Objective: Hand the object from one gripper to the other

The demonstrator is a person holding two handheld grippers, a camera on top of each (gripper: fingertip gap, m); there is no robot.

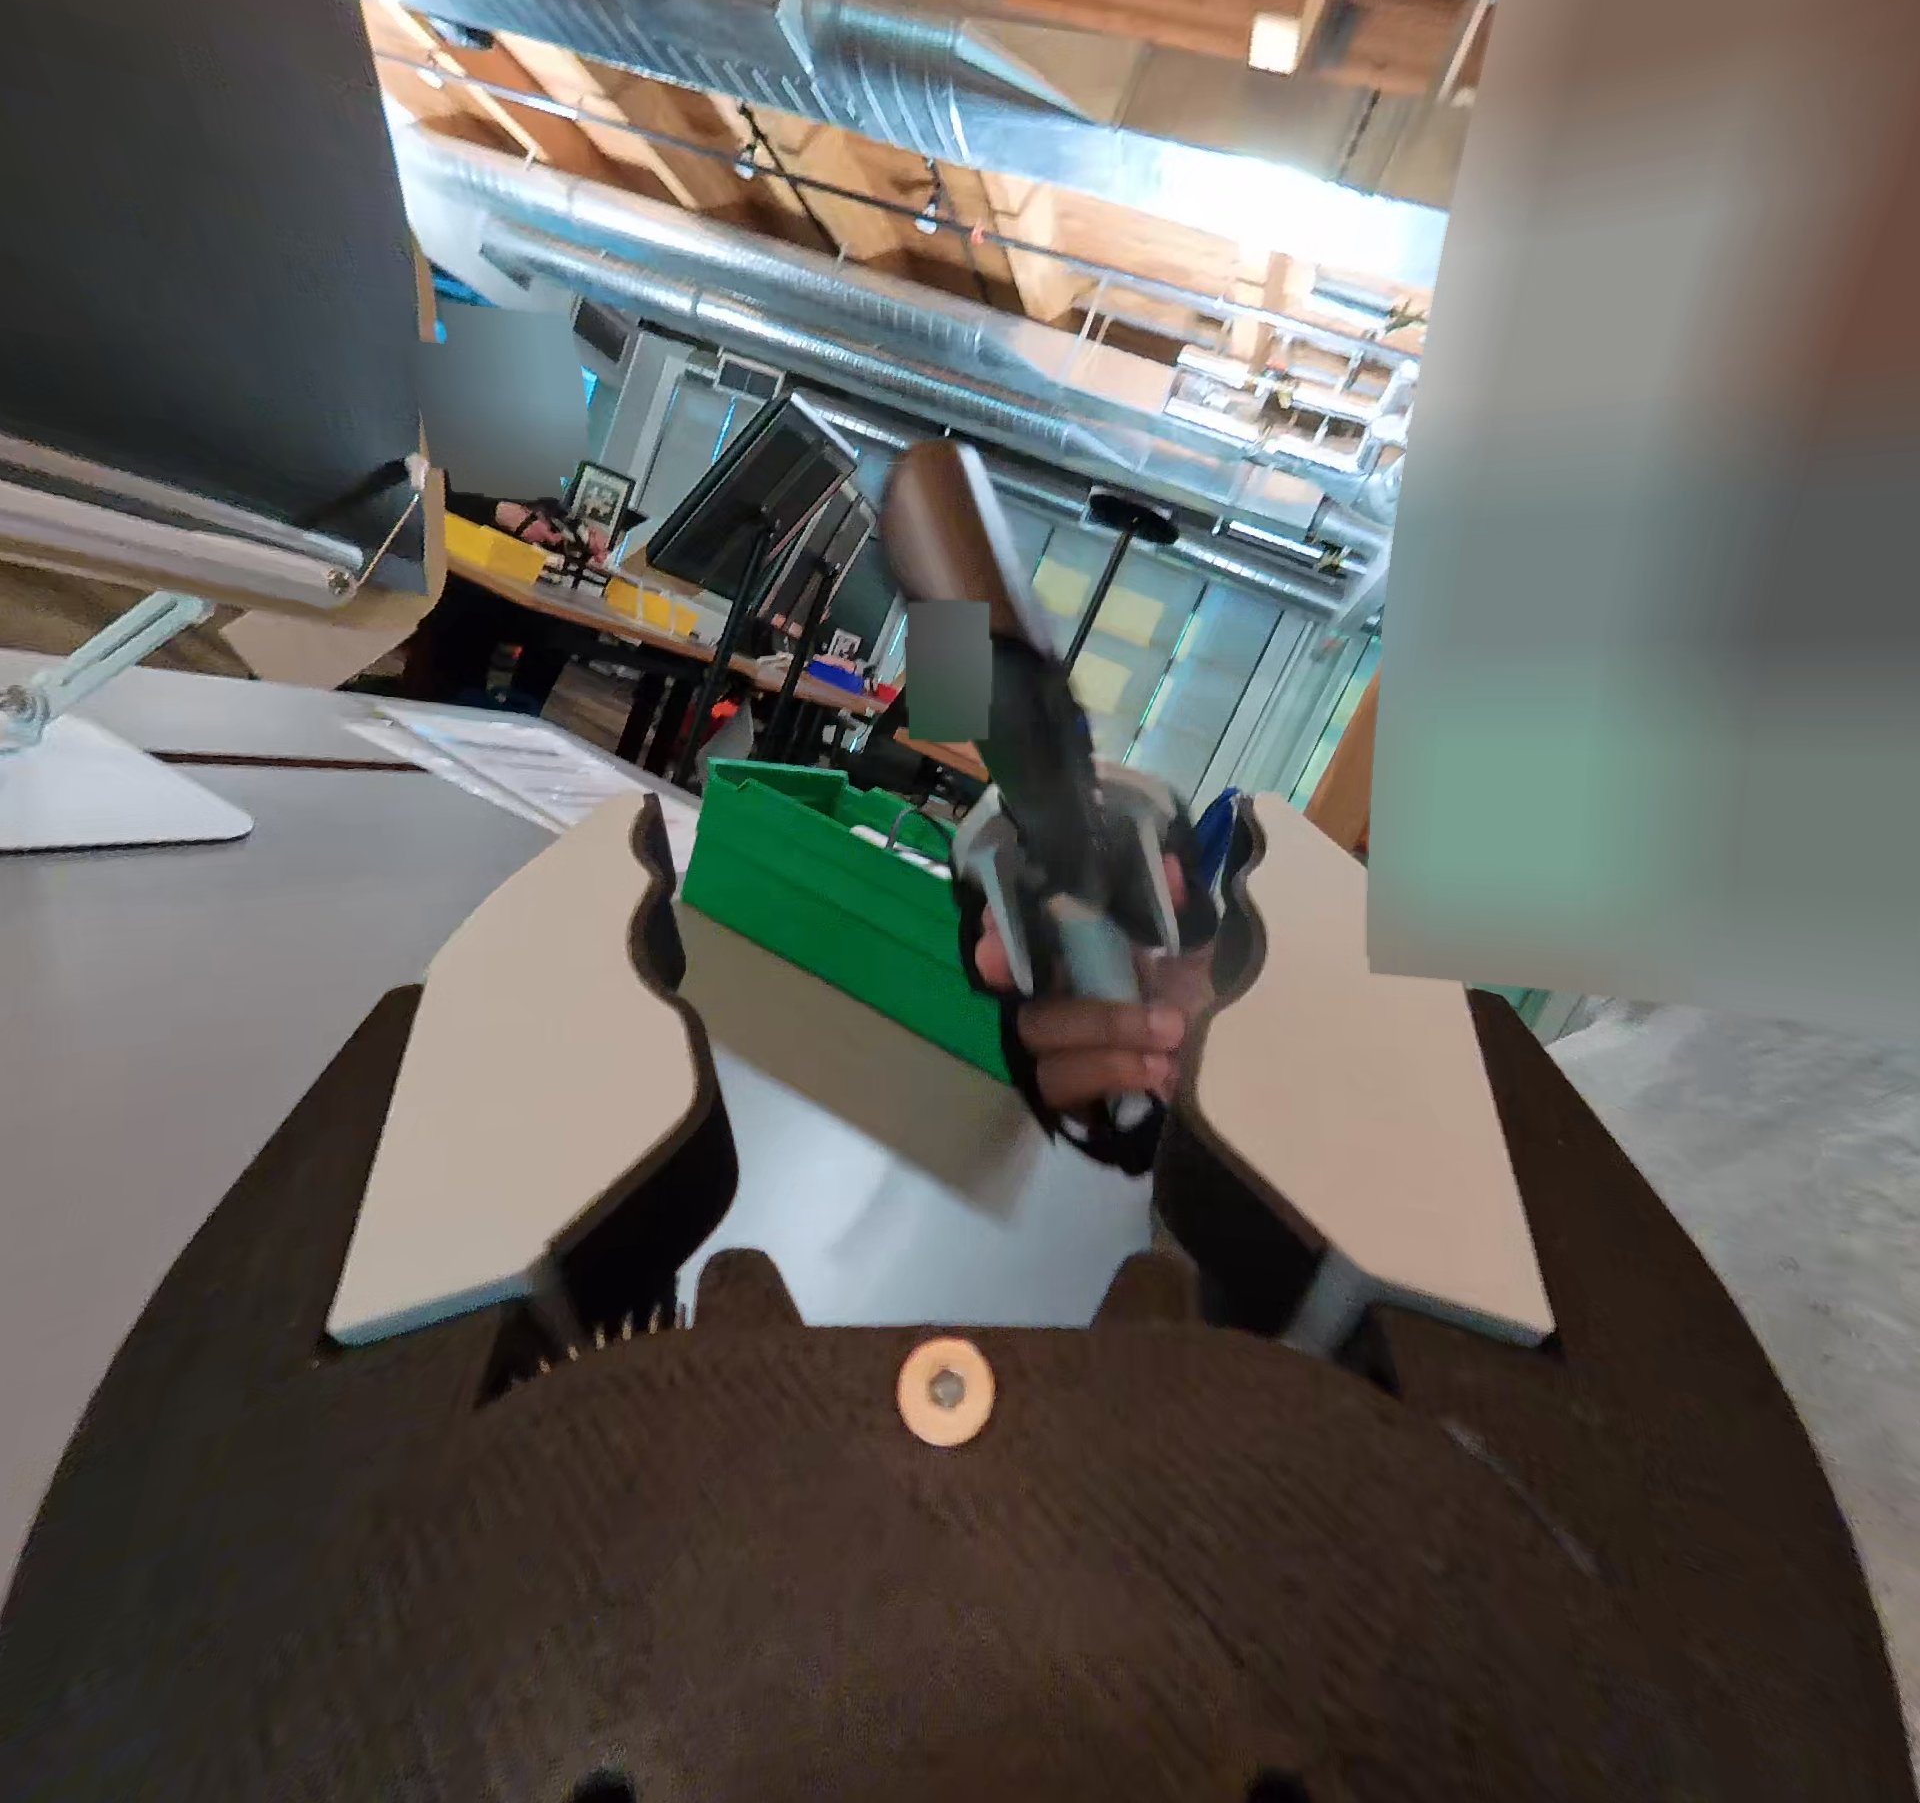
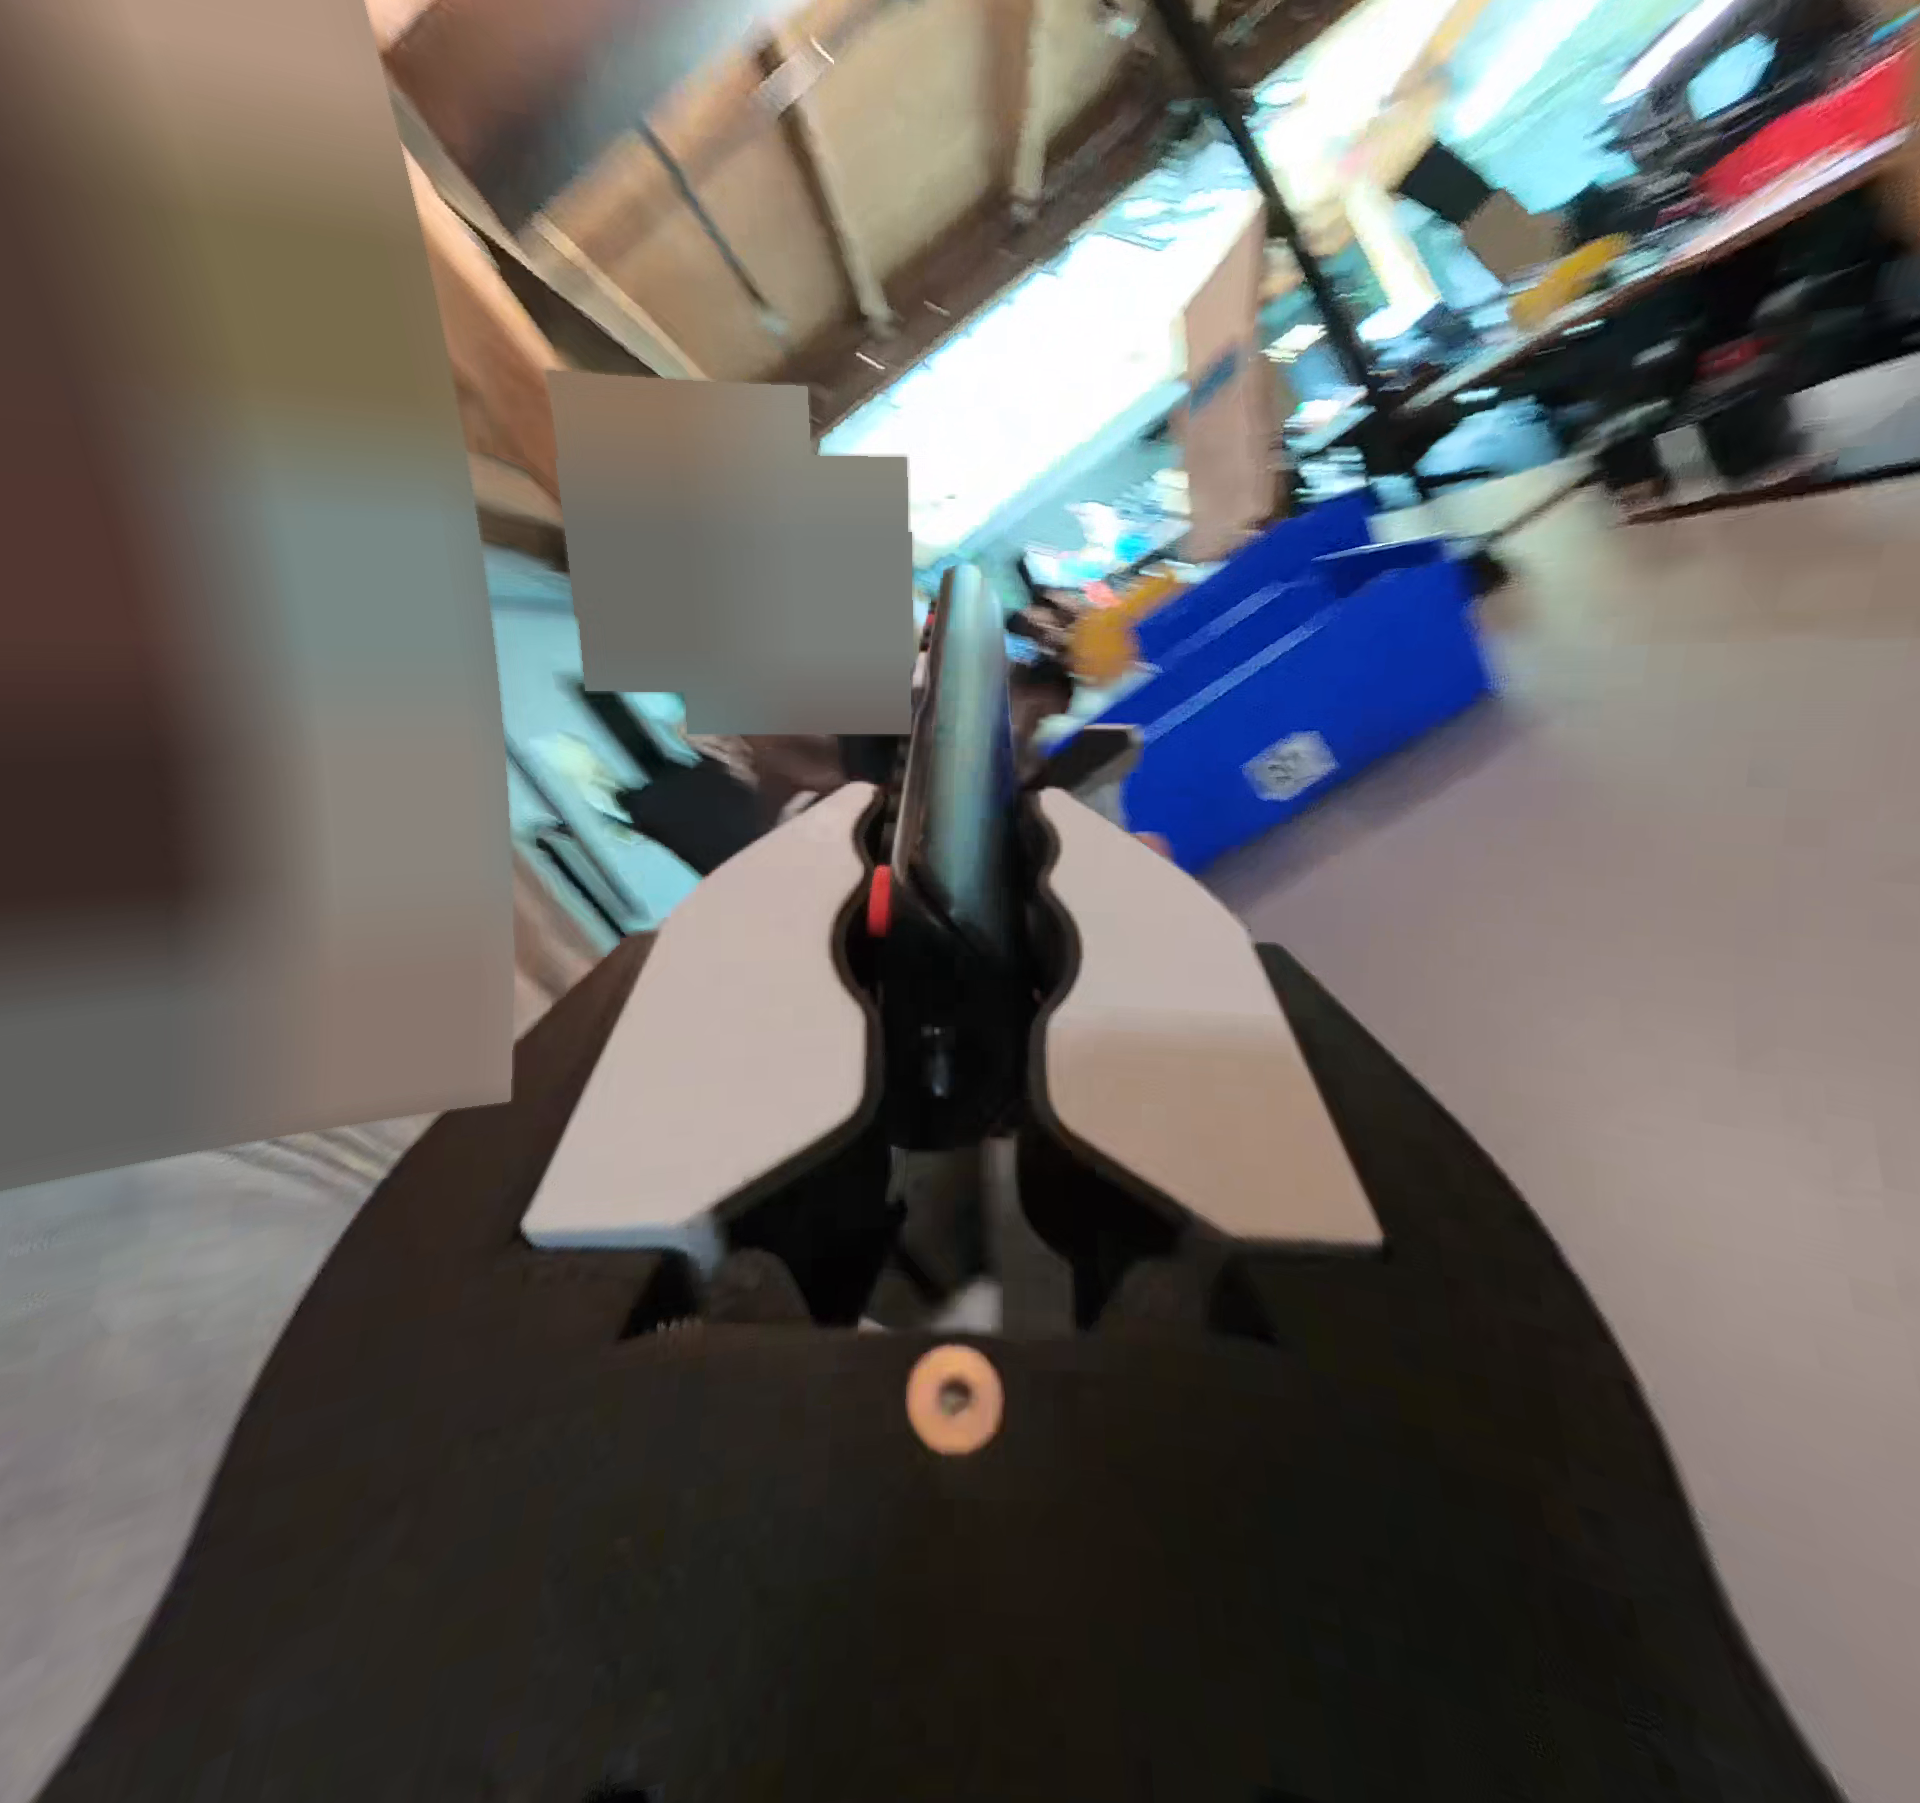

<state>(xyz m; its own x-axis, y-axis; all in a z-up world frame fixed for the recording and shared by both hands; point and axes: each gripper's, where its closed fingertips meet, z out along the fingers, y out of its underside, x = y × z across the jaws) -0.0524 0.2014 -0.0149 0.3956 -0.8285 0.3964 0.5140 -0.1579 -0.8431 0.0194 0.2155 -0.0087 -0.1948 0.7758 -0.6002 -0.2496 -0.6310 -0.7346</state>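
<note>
Left wrist view, from the left: a white monitor stand base [image 1: 94, 797] sits on the grey tabletop [image 1: 208, 974]. The left gripper [image 1: 945, 880], black with white finger plates, has its jaws spread wide and grips nothing. Beyond the gap sits a green plastic bin [image 1: 821, 870]. Right of the bin, the right gripper [image 1: 1070, 860] appears at a distance, held in a person's hand [image 1: 1101, 1026], and raises a long dark object with a rounded brown end [image 1: 956, 548] tilted up and to the left, well apart from the left fingers.

Right wrist view: the right gripper [image 2: 956, 818] is clamped on the same object [image 2: 961, 745], here dark with a grey-blue face and a small red part; its far end projects upward past the fingertips. To the right, blurred, a blue plastic bin [image 2: 1299, 704] rests on a pale surface.
</note>
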